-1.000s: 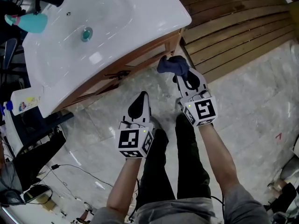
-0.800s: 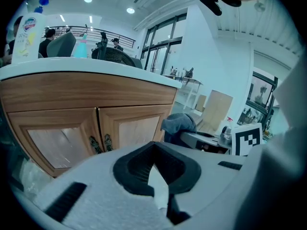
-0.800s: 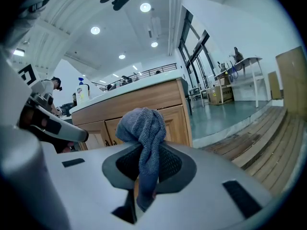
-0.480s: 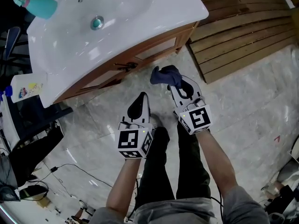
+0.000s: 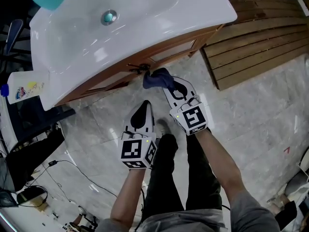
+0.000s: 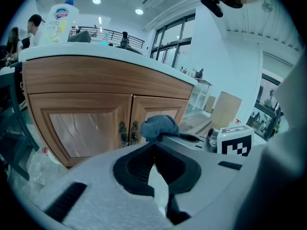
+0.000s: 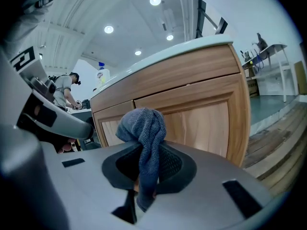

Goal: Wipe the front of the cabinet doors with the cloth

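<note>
Blue-grey cloth is bunched in your right tongs, which pinch it by a lower fold. It sits close before the wooden cabinet, just beside the dark handles where the two doors meet, under the front edge of the white sink; contact with the wood can't be made out. Your left tongs are pressed together on nothing, lower over the marble floor, near the right pair but apart from it.
</note>
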Demonstrator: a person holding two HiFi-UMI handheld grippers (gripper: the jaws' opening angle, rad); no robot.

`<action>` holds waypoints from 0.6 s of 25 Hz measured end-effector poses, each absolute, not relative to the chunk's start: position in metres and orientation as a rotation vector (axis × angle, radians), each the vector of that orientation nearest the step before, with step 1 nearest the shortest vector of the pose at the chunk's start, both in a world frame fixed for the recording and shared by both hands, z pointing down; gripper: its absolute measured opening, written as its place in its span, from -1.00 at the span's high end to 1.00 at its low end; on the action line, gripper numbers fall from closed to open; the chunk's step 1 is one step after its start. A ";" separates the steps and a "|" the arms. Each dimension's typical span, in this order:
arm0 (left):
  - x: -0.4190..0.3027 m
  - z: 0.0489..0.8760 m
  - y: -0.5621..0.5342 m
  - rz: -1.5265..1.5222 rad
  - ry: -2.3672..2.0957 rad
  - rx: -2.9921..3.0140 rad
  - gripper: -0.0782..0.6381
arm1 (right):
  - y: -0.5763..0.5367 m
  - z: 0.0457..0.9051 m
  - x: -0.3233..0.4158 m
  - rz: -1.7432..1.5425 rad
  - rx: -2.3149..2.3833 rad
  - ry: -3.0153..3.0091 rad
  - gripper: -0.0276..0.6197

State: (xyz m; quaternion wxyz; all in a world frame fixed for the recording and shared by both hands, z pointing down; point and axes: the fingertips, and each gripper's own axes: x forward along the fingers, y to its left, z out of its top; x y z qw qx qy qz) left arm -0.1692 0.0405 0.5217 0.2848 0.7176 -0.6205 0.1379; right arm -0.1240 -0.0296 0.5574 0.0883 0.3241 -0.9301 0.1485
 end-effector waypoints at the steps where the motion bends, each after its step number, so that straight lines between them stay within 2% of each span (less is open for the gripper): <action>1: -0.172 0.525 0.041 0.371 -1.661 1.917 0.76 | -0.032 0.561 -0.129 0.445 0.964 -2.770 0.77; 15: -0.194 0.559 0.030 0.389 -1.658 1.920 0.76 | -0.067 0.604 -0.167 0.423 0.966 -2.769 0.77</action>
